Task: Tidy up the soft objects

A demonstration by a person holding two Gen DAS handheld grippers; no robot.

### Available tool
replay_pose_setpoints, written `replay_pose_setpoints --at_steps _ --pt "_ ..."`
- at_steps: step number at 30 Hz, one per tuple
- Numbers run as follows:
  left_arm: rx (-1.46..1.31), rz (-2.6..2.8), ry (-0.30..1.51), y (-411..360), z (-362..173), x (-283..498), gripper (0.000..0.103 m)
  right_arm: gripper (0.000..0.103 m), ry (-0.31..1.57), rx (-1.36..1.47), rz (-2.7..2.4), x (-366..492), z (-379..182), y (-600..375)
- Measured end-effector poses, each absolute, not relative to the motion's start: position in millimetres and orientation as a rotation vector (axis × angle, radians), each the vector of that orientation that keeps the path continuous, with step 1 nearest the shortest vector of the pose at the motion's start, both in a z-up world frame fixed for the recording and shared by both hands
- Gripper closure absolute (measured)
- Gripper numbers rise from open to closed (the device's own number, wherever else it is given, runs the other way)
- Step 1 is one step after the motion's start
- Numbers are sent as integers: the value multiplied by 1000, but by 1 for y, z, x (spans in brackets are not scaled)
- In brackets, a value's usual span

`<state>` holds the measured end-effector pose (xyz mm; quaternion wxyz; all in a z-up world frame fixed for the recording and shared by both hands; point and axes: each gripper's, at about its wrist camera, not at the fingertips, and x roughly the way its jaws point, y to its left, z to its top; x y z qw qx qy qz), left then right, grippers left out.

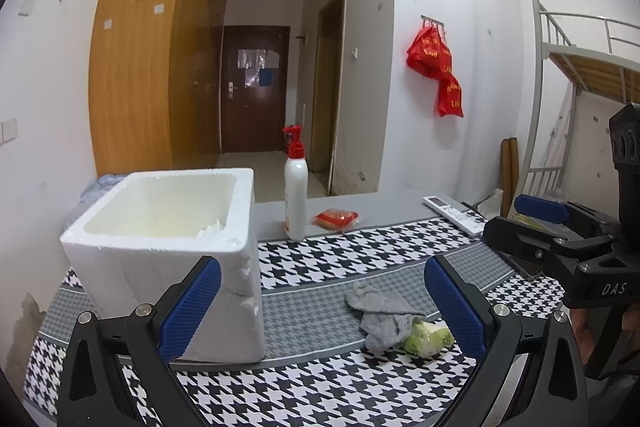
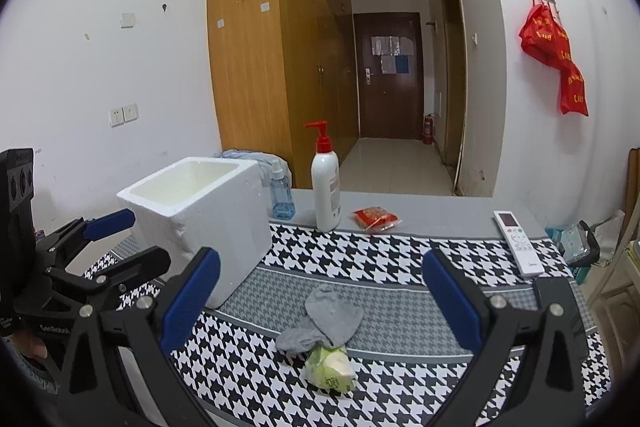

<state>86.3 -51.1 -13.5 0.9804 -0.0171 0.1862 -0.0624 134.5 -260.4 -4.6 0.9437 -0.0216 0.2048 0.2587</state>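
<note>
Left gripper (image 1: 320, 307): jaws wide apart, empty, above table's near edge. Foam box (image 2: 200, 215) toward left edge. Grey sock (image 2: 324, 319) mid-table, long axis diagonal, near end overlapping green tissue pack (image 2: 332, 371). Right gripper (image 2: 320, 307): jaws spread, empty.

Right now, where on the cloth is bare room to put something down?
Free: the cloth between the foam box and the remote, in front of the pump bottle. Also the near edge below the tissue pack. Crowded: the middle, where the grey sock overlaps that pack.
</note>
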Motion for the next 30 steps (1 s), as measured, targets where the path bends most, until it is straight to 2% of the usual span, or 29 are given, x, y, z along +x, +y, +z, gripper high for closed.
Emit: replay_pose_setpoints --at_steps 30 --pt "-16 -186 483 -68 -54 108 1 1 518 -69 480 138 -48 -271"
